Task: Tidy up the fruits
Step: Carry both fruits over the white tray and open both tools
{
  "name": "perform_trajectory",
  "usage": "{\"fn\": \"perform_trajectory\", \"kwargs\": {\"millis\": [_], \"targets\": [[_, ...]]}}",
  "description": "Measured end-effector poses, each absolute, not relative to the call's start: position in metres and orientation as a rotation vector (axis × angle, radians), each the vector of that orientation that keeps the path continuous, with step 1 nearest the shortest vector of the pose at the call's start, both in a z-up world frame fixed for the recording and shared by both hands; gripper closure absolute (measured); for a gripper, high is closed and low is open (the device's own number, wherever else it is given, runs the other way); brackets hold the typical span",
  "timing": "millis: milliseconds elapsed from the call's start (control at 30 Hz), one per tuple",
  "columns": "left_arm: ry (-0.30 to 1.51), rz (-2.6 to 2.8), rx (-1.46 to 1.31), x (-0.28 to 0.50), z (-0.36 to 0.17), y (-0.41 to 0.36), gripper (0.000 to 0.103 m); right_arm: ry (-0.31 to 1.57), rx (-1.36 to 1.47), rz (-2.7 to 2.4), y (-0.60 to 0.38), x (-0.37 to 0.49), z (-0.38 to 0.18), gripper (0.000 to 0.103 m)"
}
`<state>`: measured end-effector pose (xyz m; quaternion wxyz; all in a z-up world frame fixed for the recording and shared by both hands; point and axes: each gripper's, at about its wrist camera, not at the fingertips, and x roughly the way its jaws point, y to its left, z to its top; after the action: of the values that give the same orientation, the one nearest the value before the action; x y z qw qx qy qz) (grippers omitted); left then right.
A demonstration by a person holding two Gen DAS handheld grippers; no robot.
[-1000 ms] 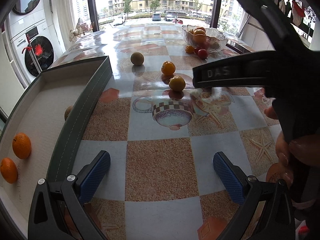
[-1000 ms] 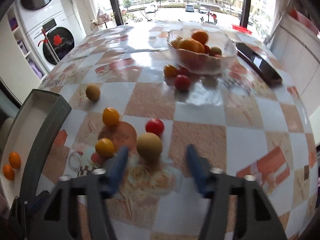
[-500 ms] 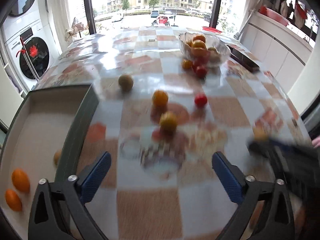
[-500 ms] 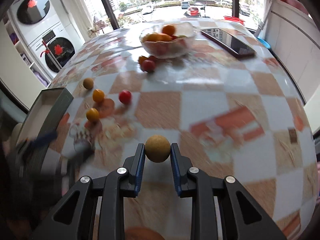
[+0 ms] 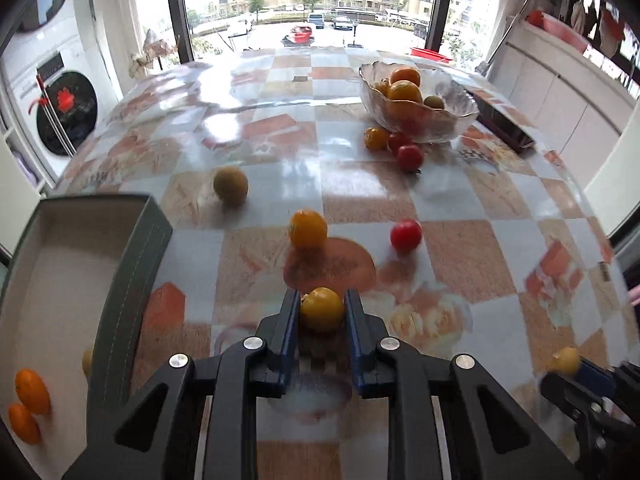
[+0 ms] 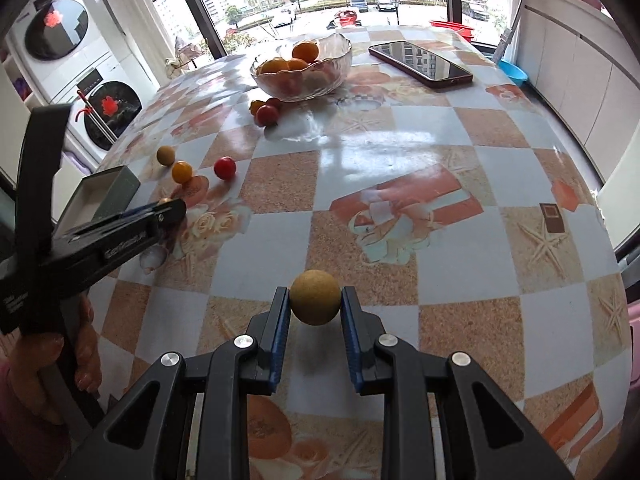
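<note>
A yellow-orange fruit (image 5: 322, 309) sits pinched between the blue pads of the left gripper (image 5: 322, 312), whose jaws have just been closing onto it; whether it is lifted clear of the table (image 5: 460, 248) is hard to say in this slightly blurred view. The right gripper (image 6: 315, 305) is clamped on a dull tan fruit (image 6: 315, 297), pads pressing both its sides, above a pale blue square of the checked tablecloth.

Just beyond the left gripper lie an orange fruit (image 5: 307, 229) and, to its right, a red tomato (image 5: 405, 234); farther back and left rests a greenish-brown fruit (image 5: 230, 185). To the left of the gripper stands an open grey box (image 5: 136, 264) with a pale lining, holding two oranges (image 5: 28, 404) near its close end.

Toward the far side of the table a glass bowl (image 5: 456, 114) holds several oranges and a small green fruit. Touching or just beside its near wall are a small yellow fruit (image 5: 376, 138) and two red tomatoes (image 5: 408, 154). A phone (image 6: 420, 64) lies flat to the right of the bowl in the right wrist view, its dark screen up. In that same view a person's hand (image 6: 82, 344) grips the left gripper's handle at the left edge.
</note>
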<state>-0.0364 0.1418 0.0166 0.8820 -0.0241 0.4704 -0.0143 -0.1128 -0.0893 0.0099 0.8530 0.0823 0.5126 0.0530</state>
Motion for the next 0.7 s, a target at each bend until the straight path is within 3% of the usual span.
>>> {"fn": "perform_trajectory", "kwargs": {"millis": [333,700], "targets": [[0.825,0.027,-0.105,-0.112,0.071,0.215,0.079,1.081,0.118,0.172,-0.041,-0.118,0.025,0.075],[0.828,0.211,-0.137,-0.166,0.049,0.312,0.079,1.101,0.016,0.394,0.089,-0.106,0.038,0.075]]}}
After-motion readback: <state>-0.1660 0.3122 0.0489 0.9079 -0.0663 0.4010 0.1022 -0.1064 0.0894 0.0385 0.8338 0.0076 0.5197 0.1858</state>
